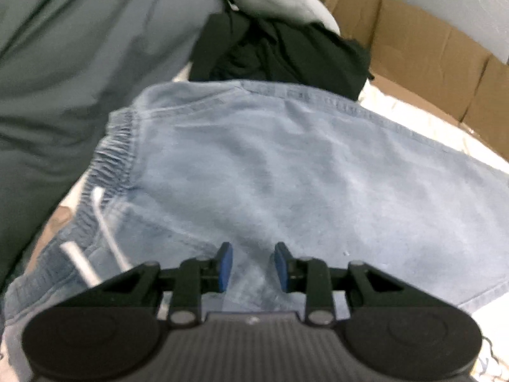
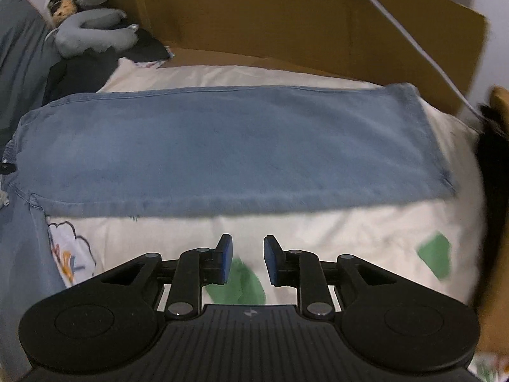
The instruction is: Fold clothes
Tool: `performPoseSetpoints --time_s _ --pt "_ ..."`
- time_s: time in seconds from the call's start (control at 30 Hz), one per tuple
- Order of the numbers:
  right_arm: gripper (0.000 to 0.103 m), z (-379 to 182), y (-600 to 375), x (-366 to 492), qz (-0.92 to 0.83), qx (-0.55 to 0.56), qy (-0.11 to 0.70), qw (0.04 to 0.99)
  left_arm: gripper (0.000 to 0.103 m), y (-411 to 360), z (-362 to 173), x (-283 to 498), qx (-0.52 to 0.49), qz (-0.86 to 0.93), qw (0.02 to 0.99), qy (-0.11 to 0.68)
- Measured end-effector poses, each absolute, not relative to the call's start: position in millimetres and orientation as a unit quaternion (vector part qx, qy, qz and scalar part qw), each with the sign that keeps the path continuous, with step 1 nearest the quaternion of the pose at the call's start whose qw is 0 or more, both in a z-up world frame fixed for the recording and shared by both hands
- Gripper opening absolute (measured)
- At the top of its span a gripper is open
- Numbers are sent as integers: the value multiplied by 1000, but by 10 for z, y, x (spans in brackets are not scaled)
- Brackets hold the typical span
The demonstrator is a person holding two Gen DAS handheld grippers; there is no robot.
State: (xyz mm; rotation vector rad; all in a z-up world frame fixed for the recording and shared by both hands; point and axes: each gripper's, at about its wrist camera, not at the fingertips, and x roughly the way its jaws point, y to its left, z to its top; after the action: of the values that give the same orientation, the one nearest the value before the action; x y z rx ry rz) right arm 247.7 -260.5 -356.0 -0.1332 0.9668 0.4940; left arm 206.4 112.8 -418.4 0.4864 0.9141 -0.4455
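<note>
Jeans (image 2: 222, 146) flat, left tongs (image 1: 253, 265) seemingly empty

Matt, faded denim trousers (image 2: 222, 146)

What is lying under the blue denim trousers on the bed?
Under the denim trousers lies a white bedsheet with green patches. What the trousers cover of the sheet cannot be seen.

Your views are evenly lit but soft; the left wrist's is blurrier, and fisheye edges bend into black corners.
</note>
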Motion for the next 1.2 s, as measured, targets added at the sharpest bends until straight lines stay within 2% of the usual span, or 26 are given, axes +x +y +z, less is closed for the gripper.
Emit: performPoseSetpoints --time_s 0.17,0.23,0.3,0.43,0.7,0.93,1.07,1.2 --pt "29 -3664 -2432 2814 237 -63 447 860 34 1119 -4437 2259 239 -191 840 447" --pt "31 -3706 -2442 2919 227 -61 441 866 46 1140 -4487 2304 243 -185 845 439" --pt "37 -3767 -2474 3028 212 -64 436 872 50 1141 -4503 2338 249 -182 846 435" --pt "37 -3925 -2647 3266 178 -70 435 880 38 1103 -4405 2317 247 -178 848 434" --pt "37 -4176 -3056 3533 135 -37 458 878 38 901 -4399 2531 254 -199 855 406" --pt "37 -4209 -3073 3720 121 -53 459 878 39 582 -4571 2903 244 -184 855 420" --pt "38 -4217 -3149 3915 113 -28 459 881 46 508 -4630 3096 238 -164 863 415" --pt "38 -4227 -3183 4092 103 -9 455 884 58 528 -4651 3229 229 -155 871 407"
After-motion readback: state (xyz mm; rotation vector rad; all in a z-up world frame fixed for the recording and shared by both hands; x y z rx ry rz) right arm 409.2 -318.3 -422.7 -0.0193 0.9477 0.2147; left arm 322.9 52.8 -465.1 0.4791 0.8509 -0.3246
